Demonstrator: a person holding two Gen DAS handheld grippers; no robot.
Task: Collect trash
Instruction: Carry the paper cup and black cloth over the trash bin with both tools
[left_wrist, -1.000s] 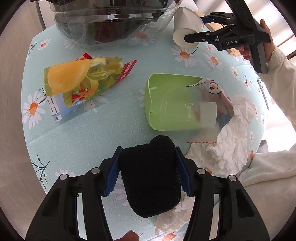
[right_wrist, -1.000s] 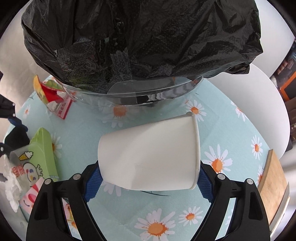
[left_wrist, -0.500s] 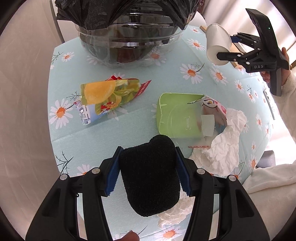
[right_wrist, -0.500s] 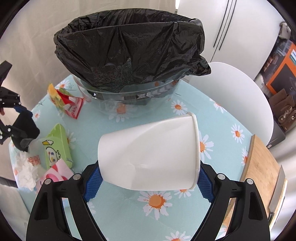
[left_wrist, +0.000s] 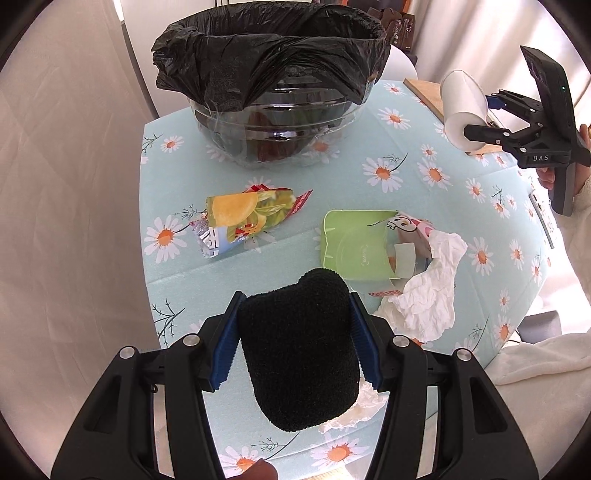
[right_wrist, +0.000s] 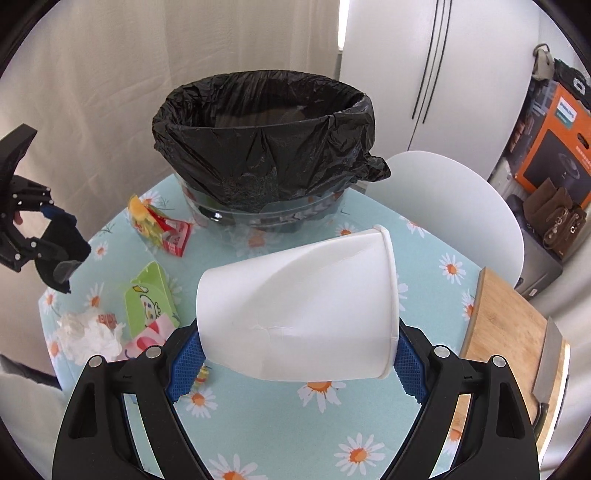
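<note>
Nearest in the left wrist view, the left gripper (left_wrist: 295, 343) is clamped on a black fuzzy cloth (left_wrist: 299, 350), its blue pads (left_wrist: 225, 350) pressed against both sides of it, held above the near edge of the table (left_wrist: 369, 140). Nearest in the right wrist view, the right gripper (right_wrist: 295, 350) is closed on a white paper cup (right_wrist: 295, 310) lying on its side, rim to the right, its wall dented where it is pinched; it is held in the air above the daisy-print tablecloth.

Just beyond the cloth, a crumpled white tissue (left_wrist: 428, 284) lies on the table, touching a green carton (left_wrist: 354, 243) that lies flat with its torn cartoon-printed end toward the tissue. To the left of the carton, apart from it, lies a flattened yellow snack wrapper (left_wrist: 247, 218).

Farther back stands a clear bin (left_wrist: 273, 136) lined with a black trash bag (left_wrist: 269, 62) folded over its rim, its mouth open. At the table's right edge rests a wooden cutting board (right_wrist: 513, 328) with a knife (right_wrist: 550, 365) on it. Behind the table stands a white chair (right_wrist: 454, 206), and past it an orange box (right_wrist: 554, 144).
</note>
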